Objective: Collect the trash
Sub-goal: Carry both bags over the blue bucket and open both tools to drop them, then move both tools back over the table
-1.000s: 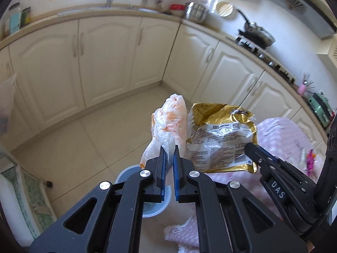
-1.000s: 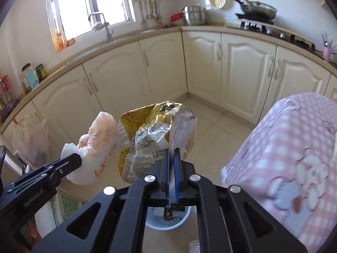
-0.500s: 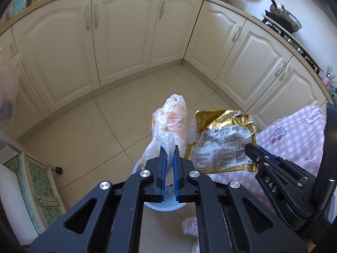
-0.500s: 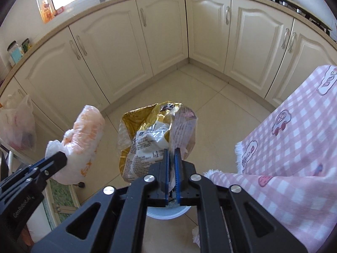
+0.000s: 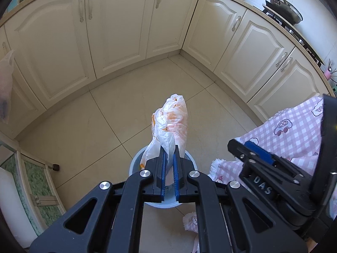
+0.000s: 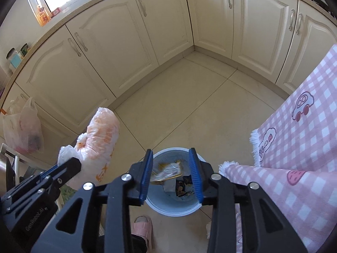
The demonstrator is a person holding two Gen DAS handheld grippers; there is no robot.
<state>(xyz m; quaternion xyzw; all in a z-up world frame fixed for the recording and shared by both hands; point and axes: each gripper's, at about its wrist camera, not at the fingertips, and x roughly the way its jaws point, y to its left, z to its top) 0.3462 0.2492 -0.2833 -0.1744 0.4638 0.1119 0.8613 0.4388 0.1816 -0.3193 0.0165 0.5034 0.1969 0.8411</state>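
My right hand-held gripper (image 6: pixel 172 174) has just been opening; its blue pads stand apart with nothing pressed between them, and through the gap I look straight down into the pale blue bin (image 6: pixel 198 207) on the floor. The gold wrapper (image 6: pixel 166 171) lies in there among other scraps, toward the bin's 10 o'clock side. It looks crumpled and springy, so I judge it could sit high and catch whatever falls next.

My left hand-held gripper (image 5: pixel 169 164) is clamped on the neck of the white and orange plastic bag (image 5: pixel 170 122), which stands up past the fingertips toward 12 o'clock. In the left wrist view the bin rim (image 5: pixel 134 162) shows just beneath those fingers, but the bulk of the bag leans beyond it, over bare tile. That is my main worry: if I let go here, the light bag may topple outward or drift and land on the floor beside the bin.

The fringed edge of the pink checked cloth (image 6: pixel 294 147) hangs close at 3 o'clock of the bin; a sideways swing of either gripper could snag it.
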